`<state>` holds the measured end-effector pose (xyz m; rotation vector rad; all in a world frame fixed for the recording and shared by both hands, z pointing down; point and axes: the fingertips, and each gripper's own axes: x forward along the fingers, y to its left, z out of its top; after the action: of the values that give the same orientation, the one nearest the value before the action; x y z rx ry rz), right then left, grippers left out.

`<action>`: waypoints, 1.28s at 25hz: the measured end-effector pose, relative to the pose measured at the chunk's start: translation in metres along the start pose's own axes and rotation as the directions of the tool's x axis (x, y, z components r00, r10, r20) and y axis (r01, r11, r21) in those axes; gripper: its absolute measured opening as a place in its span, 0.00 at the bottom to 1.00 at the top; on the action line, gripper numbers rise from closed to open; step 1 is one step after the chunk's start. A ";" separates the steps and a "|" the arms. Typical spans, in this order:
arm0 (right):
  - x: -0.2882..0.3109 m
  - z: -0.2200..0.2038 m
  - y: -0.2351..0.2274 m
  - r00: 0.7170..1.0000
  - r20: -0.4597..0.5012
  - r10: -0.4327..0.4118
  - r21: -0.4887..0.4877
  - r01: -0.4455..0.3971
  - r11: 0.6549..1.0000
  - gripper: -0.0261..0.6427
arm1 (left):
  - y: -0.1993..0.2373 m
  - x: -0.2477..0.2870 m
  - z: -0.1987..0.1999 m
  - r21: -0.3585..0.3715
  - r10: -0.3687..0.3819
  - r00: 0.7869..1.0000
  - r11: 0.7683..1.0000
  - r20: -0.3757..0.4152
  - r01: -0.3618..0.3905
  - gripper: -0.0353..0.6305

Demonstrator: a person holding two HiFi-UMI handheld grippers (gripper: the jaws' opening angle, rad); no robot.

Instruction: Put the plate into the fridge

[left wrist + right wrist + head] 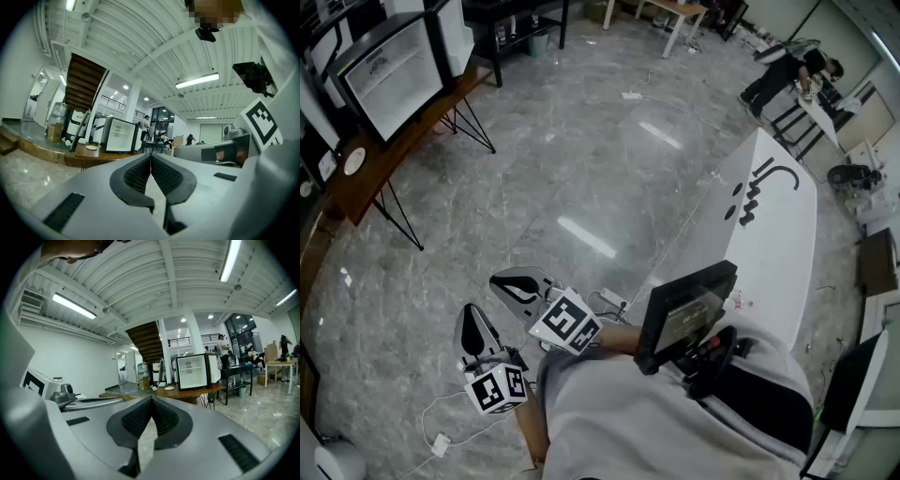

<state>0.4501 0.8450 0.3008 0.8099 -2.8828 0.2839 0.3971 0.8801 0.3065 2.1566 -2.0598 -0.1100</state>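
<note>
The small fridge (394, 70) stands with its door open and white inside showing on a long wooden table (394, 155) at the far left. A small white plate (354, 161) lies on that table beside it. Both grippers hang low near my body over the marble floor, far from the table. My left gripper (472, 314) is shut and holds nothing. My right gripper (499, 281) is likewise shut and empty. In the left gripper view the fridge (121, 136) and plate (92, 147) sit far beyond the closed jaws (150, 157). The right gripper view shows the fridge (196, 371) and plate (169, 388) past its gripper (151, 400).
A white table with a black logo (769, 234) stretches along my right. A cable with an adapter (441, 441) lies on the floor near my feet. A black table (516, 19) stands behind the fridge. A person (787, 75) bends over a desk at the far right.
</note>
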 end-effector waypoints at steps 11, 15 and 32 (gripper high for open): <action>-0.002 -0.008 0.008 1.000 0.020 0.008 -0.033 -0.007 0.999 0.06 | -0.002 -0.003 -0.005 -0.010 0.003 1.000 1.000 0.031 -0.003 0.08; 0.026 -0.004 0.025 0.999 0.033 0.036 -0.031 -0.035 0.999 0.06 | 0.028 -0.001 -0.001 -0.002 0.019 0.999 1.000 0.039 -0.019 0.08; 0.064 0.025 -0.096 0.995 0.010 0.098 -0.074 -0.097 0.993 0.06 | 0.000 0.126 0.020 0.083 0.080 0.997 0.993 -0.002 -0.080 0.08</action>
<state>0.4440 0.7270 0.3013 0.6622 -2.9308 0.1822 0.4004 0.7530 0.2936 2.1141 -2.1817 -0.0090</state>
